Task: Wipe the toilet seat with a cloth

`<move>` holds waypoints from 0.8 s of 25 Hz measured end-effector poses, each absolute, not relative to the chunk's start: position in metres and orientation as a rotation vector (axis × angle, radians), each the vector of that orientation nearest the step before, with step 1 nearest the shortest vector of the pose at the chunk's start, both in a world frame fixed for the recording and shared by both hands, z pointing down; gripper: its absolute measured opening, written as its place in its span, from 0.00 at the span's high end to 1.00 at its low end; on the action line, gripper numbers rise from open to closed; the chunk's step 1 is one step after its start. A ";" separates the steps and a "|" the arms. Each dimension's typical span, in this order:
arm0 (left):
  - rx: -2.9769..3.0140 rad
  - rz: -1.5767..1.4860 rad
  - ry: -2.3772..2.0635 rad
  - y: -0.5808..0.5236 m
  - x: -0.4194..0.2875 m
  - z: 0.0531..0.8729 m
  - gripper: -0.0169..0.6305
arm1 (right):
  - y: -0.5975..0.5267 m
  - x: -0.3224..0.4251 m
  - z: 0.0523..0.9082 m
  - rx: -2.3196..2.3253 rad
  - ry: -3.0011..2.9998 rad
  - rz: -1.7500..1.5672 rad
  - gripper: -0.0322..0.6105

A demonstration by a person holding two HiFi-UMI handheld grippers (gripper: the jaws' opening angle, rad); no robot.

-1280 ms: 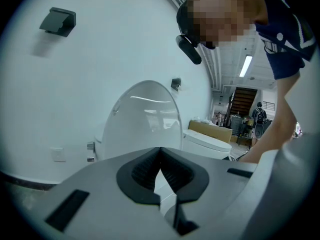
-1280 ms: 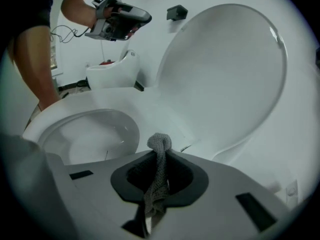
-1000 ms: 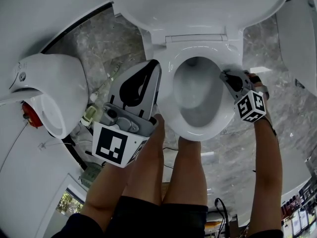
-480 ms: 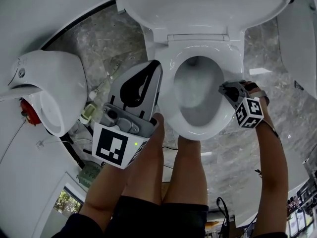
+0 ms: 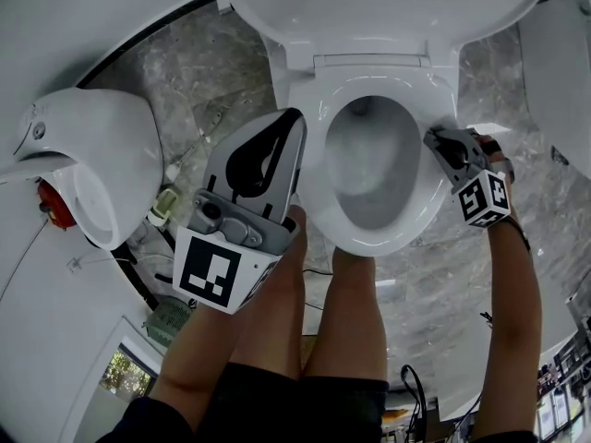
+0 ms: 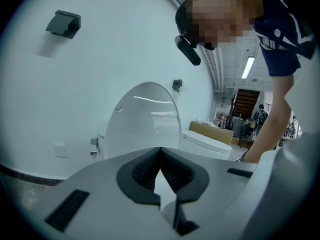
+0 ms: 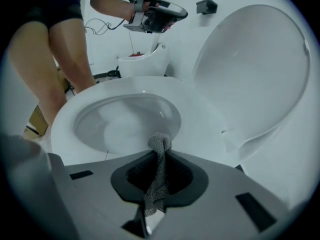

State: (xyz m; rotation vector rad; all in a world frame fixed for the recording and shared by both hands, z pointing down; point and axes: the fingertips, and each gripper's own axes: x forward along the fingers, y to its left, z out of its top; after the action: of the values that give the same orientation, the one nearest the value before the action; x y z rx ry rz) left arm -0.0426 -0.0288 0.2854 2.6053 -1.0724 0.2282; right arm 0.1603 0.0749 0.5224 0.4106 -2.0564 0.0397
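The white toilet seat (image 5: pixel 427 187) rings the bowl (image 5: pixel 369 160), and the lid (image 5: pixel 369 7) stands raised behind it. My right gripper (image 5: pixel 434 138) rests over the seat's right side, near the hinge end. In the right gripper view, this gripper (image 7: pixel 159 153) is shut on a grey knitted cloth (image 7: pixel 159 176). The cloth's bunched tip pokes out onto the seat (image 7: pixel 205 129). My left gripper (image 5: pixel 288 127) is held up left of the bowl, away from the seat. Seen in its own view, the left gripper (image 6: pixel 160 151) is shut with nothing in it.
A second white fixture (image 5: pixel 92 169) with a red part (image 5: pixel 51 206) stands on the left. The person's bare legs (image 5: pixel 323 321) are in front of the bowl. Cables and small items lie on the grey marble floor (image 5: pixel 185 72). Another white fixture (image 5: pixel 559 72) is at the right edge.
The right gripper with the cloth slid a little toward the seat's front, then back toward the hinge along the right side. The left gripper has stayed put.
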 end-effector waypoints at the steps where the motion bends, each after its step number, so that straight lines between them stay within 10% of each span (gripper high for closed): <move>1: 2.604 0.227 -1.074 -0.029 -0.043 0.285 0.95 | 0.089 0.160 0.523 0.396 -2.069 0.075 0.86; 9: 2.613 0.219 -1.067 -0.024 -0.038 0.279 0.95 | 0.179 0.139 0.526 0.140 -2.124 0.186 0.86; 20: 2.592 0.229 -1.046 -0.008 -0.026 0.292 0.95 | 0.027 0.188 0.507 0.645 -2.156 0.095 0.86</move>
State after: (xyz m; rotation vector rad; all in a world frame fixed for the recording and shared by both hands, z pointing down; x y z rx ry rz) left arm -0.0261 -0.0082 0.2919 2.5922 -1.0461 0.2290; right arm 0.1883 0.0275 0.5065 0.6446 -2.1559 0.0954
